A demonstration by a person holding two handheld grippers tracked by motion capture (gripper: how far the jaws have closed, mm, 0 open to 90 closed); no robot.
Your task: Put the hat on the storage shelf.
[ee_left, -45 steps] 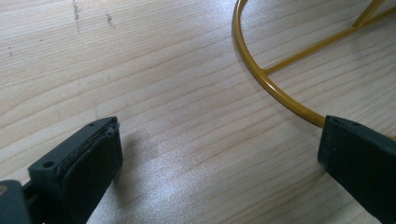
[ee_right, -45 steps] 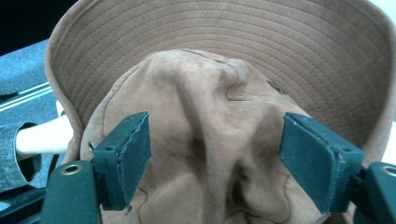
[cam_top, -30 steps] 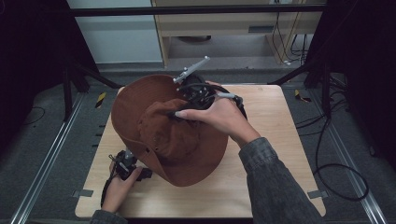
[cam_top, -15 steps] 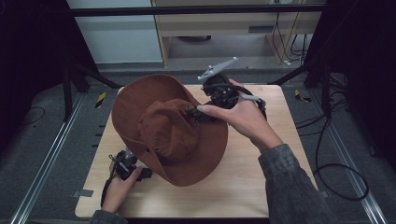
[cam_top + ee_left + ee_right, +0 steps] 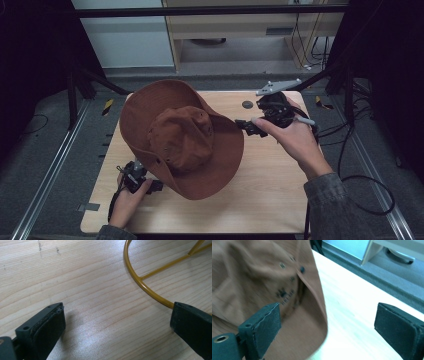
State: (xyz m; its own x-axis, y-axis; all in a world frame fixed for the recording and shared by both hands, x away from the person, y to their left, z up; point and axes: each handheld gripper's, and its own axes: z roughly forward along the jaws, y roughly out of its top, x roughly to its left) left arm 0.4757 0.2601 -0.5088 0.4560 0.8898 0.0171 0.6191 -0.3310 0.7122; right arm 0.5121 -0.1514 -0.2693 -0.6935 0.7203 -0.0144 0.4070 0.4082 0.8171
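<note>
A brown wide-brimmed hat (image 5: 182,137) stands tilted over the middle of the wooden table (image 5: 270,200). My right gripper (image 5: 243,126) hovers just off the right edge of the brim, open and pointing at it. In the right gripper view the hat (image 5: 262,277) fills the left side, and its brim edge runs down between the open, empty jaws of the right gripper (image 5: 327,325). My left gripper (image 5: 152,184) rests low at the front left, its tip under the brim. The left gripper (image 5: 117,322) is open over bare wood beside a yellow wire ring (image 5: 147,288).
A small dark round mark (image 5: 247,104) lies on the table behind the right gripper. Cables (image 5: 350,150) trail off the right side. A strip of grey tape (image 5: 86,207) marks the front left corner. Dark frame posts flank the table.
My right gripper has drawn back to the right, from over the hat's crown to beyond the brim edge. The hat and the left gripper have stayed put.
</note>
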